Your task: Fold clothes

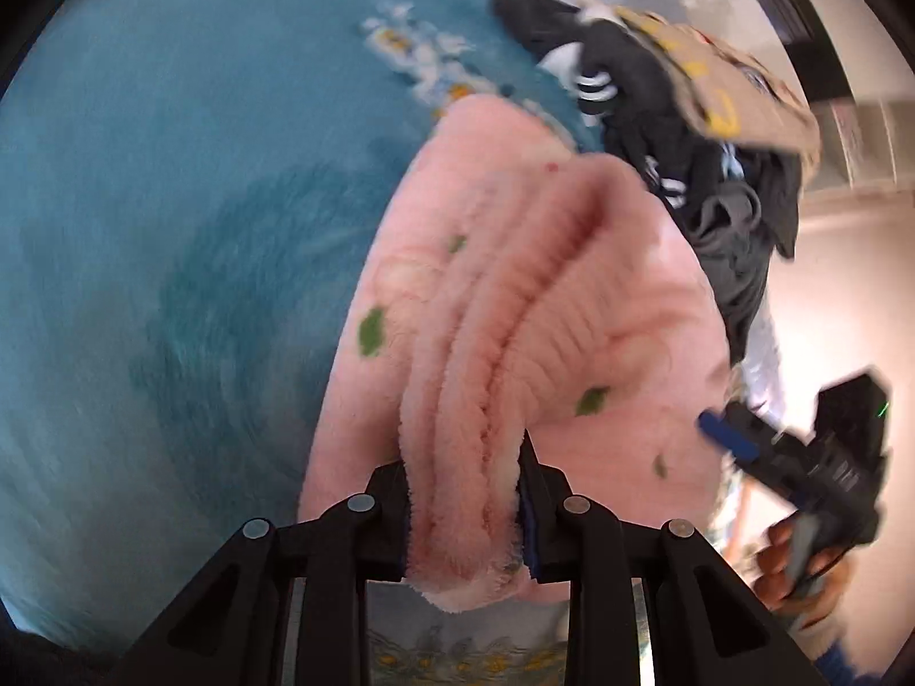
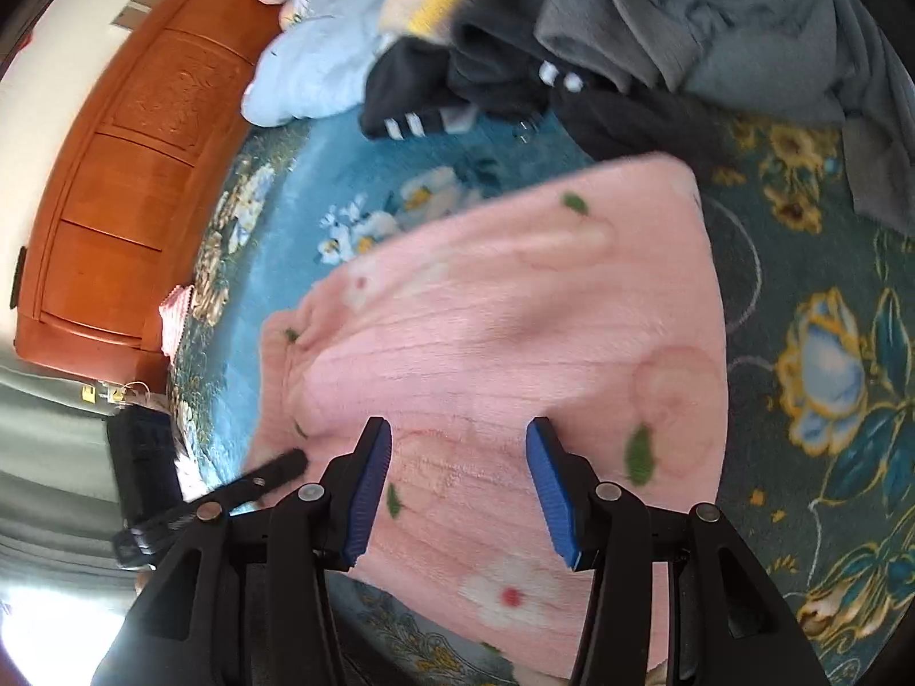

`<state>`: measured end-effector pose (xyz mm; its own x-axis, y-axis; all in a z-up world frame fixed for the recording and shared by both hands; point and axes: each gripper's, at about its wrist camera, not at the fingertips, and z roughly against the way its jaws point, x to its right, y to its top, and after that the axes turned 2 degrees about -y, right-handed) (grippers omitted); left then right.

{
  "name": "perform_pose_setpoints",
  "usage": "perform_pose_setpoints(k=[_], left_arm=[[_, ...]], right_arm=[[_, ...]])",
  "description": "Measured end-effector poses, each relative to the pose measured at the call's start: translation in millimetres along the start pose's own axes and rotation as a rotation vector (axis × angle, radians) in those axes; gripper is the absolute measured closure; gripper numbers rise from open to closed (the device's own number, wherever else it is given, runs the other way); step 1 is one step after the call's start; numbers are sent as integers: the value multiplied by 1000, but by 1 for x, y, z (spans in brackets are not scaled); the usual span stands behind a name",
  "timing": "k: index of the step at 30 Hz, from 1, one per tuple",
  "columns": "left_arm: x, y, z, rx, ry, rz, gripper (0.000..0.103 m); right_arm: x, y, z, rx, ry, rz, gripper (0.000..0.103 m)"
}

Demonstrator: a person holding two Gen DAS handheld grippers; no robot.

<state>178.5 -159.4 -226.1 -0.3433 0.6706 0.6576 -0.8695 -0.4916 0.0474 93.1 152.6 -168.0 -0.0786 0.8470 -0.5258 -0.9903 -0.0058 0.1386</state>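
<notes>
Pink fleece garment (image 2: 514, 354): spread on the bed in front of both hands, mostly flat under the right hand and gathered into ridges at the side the left hand holds; judged to be mid-fold.
Left claw (image 1: 466, 514): clenched on a bunched edge of the pink fleece; thick folds fill the gap between the pads, and the cloth rises in pleats from the grip, so this side seems lifted to be carried over the rest.
Right claw (image 2: 457, 497): released, blue pads well apart with nothing between them, hovering just over the near part of the flat fleece; likely waiting to pin or take a second corner so the fold stays square.
Person's hand (image 1: 800, 571): wrapped around the right tool's handle at the edge of the left view.
Bed cover (image 2: 829, 377): blue with large flowers, bare around the fleece, giving room to lay the fold down.
Unfolded pile (image 2: 629, 46): dark, grey and beige clothes heaped beyond the fleece, touching or just beside its far edge; presumably next in line.
Pale blue bedding (image 2: 309, 74): bundled further back.
Wooden headboard (image 2: 131, 171): behind everything.
</notes>
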Motion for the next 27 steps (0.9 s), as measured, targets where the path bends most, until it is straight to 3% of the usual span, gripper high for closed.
perform_pose_setpoints(k=[6, 8, 13, 16, 21, 27], left_arm=[[5, -3, 6, 11, -2, -26, 70], [8, -5, 18, 32, -18, -34, 62], [30, 1, 64, 156, 85, -141, 58], [60, 11, 72, 209, 73, -224, 58], [105, 24, 32, 154, 67, -340, 58], [79, 39, -25, 49, 138, -213, 60]], right_arm=[[5, -4, -7, -24, -1, -23, 52], [-3, 2, 4, -4, 26, 11, 52], [-7, 27, 35, 123, -74, 104, 52], [7, 39, 35, 139, -110, 58, 52], [8, 42, 14, 102, -99, 42, 52], [12, 45, -25, 44, -118, 31, 52]])
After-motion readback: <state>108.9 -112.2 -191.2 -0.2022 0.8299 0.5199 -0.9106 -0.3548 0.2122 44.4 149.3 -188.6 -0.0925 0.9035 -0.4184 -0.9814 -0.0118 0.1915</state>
